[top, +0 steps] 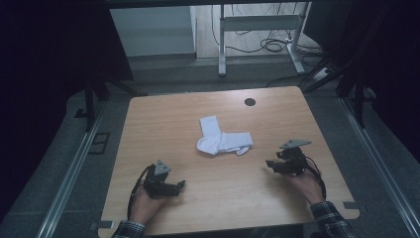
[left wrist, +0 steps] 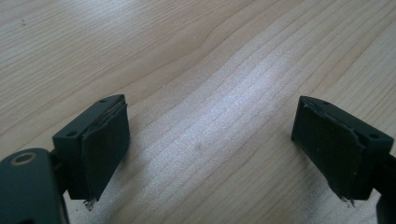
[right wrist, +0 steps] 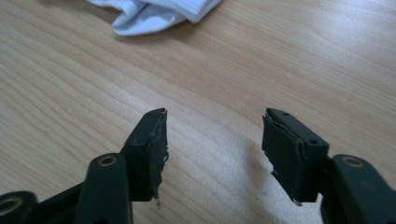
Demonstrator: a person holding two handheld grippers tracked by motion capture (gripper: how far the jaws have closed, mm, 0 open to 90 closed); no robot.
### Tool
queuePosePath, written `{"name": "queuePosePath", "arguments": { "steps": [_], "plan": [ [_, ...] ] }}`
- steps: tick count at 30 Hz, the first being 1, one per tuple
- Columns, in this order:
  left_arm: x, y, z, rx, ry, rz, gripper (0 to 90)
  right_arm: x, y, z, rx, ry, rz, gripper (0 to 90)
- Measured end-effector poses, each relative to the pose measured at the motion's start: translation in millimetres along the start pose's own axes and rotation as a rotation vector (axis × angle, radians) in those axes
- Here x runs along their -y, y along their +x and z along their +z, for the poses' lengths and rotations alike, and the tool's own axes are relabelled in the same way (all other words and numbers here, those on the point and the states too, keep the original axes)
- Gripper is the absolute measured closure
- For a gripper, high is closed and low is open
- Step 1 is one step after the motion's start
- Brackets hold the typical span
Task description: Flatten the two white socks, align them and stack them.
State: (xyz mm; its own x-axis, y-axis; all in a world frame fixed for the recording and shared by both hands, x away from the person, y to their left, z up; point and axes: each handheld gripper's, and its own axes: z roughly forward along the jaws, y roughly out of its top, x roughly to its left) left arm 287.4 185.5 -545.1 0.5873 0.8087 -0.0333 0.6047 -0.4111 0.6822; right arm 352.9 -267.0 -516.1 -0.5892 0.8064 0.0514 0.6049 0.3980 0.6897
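- Wooden table (top: 163, 124) under you, light grain, rounded corners, a dark round hole (top: 250, 102) near its far edge. Grey floor around it, a white desk frame (top: 257, 29) and loose cables (top: 277, 45) beyond, dark curtains on both sides.
- White socks (top: 224, 138) lie near the table's middle, a bit toward the far side: one sock runs up and away, the other runs to the right, the two overlapping at a bunched corner. Nothing touches them.
- Your left gripper (top: 182, 184) sits low at the near left of the table, pointing right toward the centre. In the left gripper view its fingers (left wrist: 106, 148) stand wide apart, bare wood between them, nothing held.
- Your right gripper (top: 268, 163) sits at the near right, pointing left, socks ahead of it and well apart from the tips. In the right gripper view its fingers (right wrist: 152, 150) are roughly half open, narrower than the left pair, bare wood in the gap, nothing held. The socks (right wrist: 154, 13) show at the top edge of that view, clear of the fingers.
- Both hands rest on or just over the table; plaid cuffs (top: 329, 214) at the near edge.
- Pad edges look frayed on both grippers.
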Motion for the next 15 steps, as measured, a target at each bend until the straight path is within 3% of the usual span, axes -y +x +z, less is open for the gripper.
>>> {"name": "queuePosePath", "arguments": {
  "steps": [8,15],
  "plan": [
    [0.0,0.1,-0.1,0.000,0.000,0.001,11.6,-16.9,3.2,3.8,0.011,-0.016,-0.036,51.2],
    [0.0,0.0,0.0,0.000,0.000,0.000,11.6,-34.8,2.3,13.4,-0.006,-0.015,0.006,54.2]
  ]
}}
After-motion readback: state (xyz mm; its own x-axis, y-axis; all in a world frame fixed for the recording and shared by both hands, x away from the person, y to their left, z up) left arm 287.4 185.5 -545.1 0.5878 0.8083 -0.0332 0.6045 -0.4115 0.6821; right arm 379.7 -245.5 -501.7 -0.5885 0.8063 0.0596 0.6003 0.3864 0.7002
